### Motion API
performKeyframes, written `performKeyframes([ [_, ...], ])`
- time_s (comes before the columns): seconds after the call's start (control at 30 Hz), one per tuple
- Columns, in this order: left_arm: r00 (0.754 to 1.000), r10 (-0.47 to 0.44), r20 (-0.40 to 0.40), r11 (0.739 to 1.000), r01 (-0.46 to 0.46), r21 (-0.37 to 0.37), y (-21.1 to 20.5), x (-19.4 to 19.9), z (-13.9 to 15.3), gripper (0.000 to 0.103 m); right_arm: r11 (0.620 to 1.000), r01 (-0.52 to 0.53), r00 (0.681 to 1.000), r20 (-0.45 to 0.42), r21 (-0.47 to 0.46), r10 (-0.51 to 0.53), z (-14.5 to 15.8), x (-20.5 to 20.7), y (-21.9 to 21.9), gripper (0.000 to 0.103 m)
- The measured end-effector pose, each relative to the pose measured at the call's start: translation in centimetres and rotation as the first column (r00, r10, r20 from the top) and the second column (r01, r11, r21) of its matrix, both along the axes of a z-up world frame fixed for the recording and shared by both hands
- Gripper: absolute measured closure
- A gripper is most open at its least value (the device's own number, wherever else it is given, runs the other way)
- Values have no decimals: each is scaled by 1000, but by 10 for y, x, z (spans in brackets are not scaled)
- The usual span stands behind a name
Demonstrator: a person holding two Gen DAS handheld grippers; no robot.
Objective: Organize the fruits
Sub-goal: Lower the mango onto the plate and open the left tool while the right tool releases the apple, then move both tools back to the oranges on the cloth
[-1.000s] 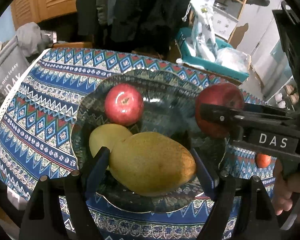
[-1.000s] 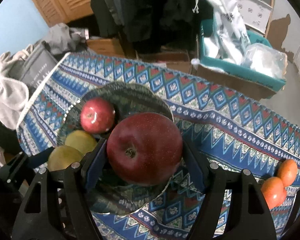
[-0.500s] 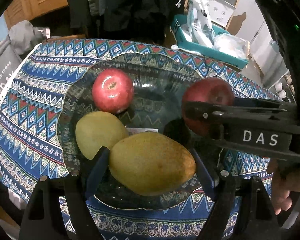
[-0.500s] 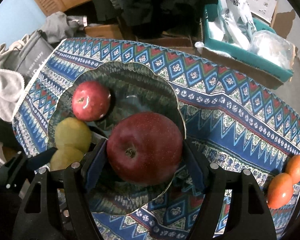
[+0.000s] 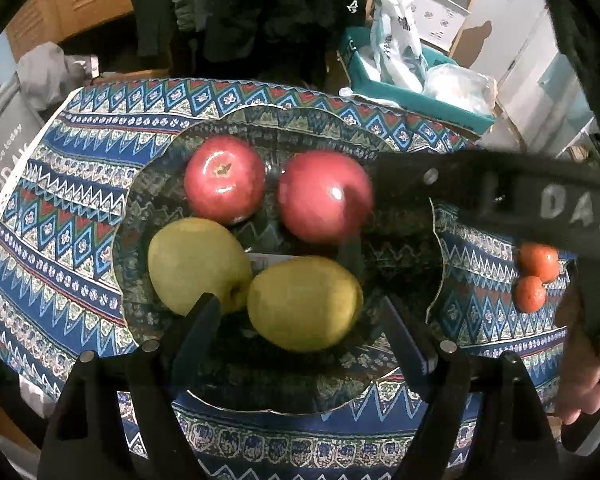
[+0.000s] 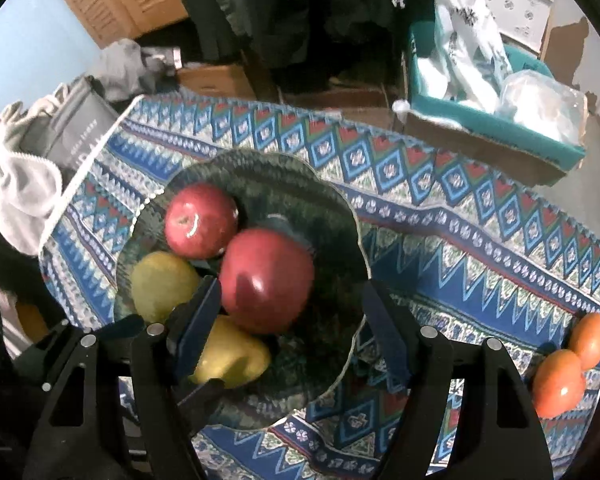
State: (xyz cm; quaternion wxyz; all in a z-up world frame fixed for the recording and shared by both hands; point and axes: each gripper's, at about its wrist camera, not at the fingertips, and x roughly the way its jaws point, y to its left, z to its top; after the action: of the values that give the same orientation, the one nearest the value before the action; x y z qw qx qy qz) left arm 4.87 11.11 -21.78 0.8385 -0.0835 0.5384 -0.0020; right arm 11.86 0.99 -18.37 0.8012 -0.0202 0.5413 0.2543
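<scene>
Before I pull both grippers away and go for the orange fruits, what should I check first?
1. Left gripper clear of the yellow fruit: ok, there is a gap on each side.
2. Right gripper clear of the red apple: a gap at one finger is ok, contact at the other cannot tell.
3. Four fruits lying in the plate: ok.
4. Red apple at rest: cannot tell, it is blurred.
5. Two orange fruits uncovered on the tablecloth: ok.

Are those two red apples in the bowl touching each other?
Cannot tell: in the left wrist view one red apple and the other show a sliver; the right wrist view overlaps them.
</scene>
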Motion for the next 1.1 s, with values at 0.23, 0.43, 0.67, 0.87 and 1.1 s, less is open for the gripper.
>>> performKeyframes([
  [0.23,1000,13,28,1000,-12,-14,-2,-2,11,20,999,36,997,72,-4,-36,26,-3,-12,28],
  [0.43,998,11,57,1000,-9,-25,-8,-3,20,19,998,60,990,131,-35,-55,42,-11,-26,28],
  [0.67,997,-8,70,999,11,-43,-21,-1,28,18,991,94,980,185,-100,-75,52,-19,-50,28],
  [0.87,996,-36,85,999,39,-37,-40,2,36,15,981,144,973,199,-131,-117,55,-21,-81,28],
  [1.1,994,-62,84,997,65,-33,-61,9,38,15,964,212,964,198,-163,-179,53,-21,-120,28],
])
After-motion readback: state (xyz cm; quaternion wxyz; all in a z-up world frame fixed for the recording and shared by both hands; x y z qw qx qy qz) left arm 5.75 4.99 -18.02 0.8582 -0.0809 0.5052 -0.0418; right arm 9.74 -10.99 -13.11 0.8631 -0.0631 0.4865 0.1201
